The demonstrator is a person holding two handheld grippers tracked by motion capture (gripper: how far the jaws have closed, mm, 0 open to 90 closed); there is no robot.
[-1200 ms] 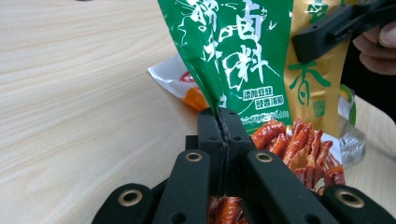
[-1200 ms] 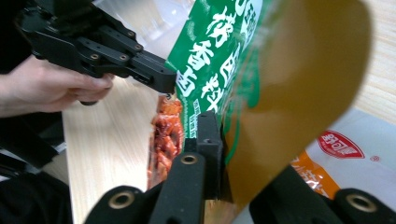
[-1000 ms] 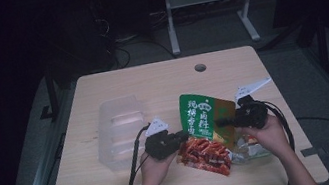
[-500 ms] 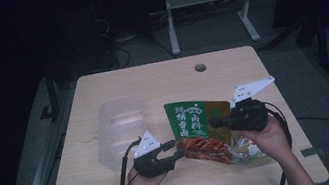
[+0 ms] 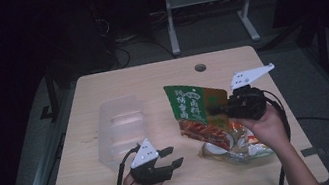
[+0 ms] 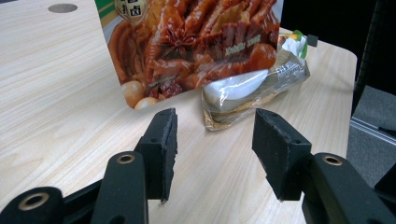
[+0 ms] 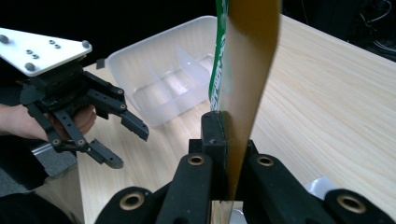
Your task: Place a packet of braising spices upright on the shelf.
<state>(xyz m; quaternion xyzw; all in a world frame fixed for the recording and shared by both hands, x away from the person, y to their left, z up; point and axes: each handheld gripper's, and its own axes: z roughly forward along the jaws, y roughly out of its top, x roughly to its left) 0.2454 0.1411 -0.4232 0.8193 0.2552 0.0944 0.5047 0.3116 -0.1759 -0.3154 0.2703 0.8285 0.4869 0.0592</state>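
Green-and-orange foil snack pouch (image 5: 198,112), printed with braised food, hangs lifted off the pale wooden surface (image 5: 150,79), pinched at its edge by the right hand-held gripper (image 5: 219,109), whose jaws are clamped flat on the foil. The left hand-held gripper (image 5: 170,156) sits low near the front edge with its jaws parted and nothing between them; they have just been opening. Beneath the raised pouch lies a second, clear-wrapped packet (image 5: 235,145) on the surface, its contents hard to make out. A translucent plastic divided tray (image 5: 120,130) rests just left of centre, apparently empty. The step in hand looks like carrying the pouch towards that tray; next, the right hand needs to swing it over a compartment and lower it before letting go.
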